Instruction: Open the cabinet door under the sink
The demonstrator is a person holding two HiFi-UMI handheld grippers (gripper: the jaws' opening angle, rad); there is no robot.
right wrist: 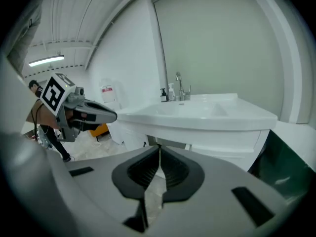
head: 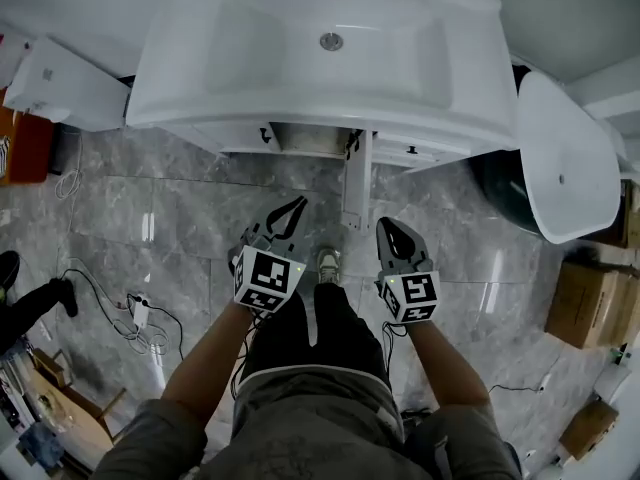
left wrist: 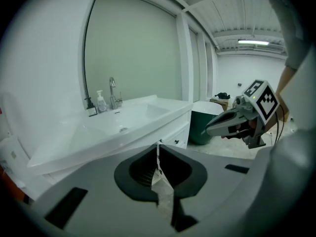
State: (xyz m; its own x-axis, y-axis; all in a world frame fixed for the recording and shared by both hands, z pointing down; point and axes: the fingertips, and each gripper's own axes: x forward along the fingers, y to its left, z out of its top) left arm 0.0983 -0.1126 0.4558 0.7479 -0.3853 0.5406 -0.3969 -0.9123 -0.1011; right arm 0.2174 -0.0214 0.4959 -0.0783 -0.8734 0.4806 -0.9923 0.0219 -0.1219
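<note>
Head view: two closed hand-held grippers (head: 297,208) (head: 389,226), one door (head: 355,183).

Grey marbled floor tiles (head: 180,208), cabled power strip (head: 139,312) left, cardboard boxes (head: 585,303) right.

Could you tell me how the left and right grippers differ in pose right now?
The left gripper angles inward toward the open cabinet door; the right gripper points roughly straight ahead. The left gripper is left of the door's edge, the right gripper just right of it. Both are shut, empty and touching nothing.
</note>
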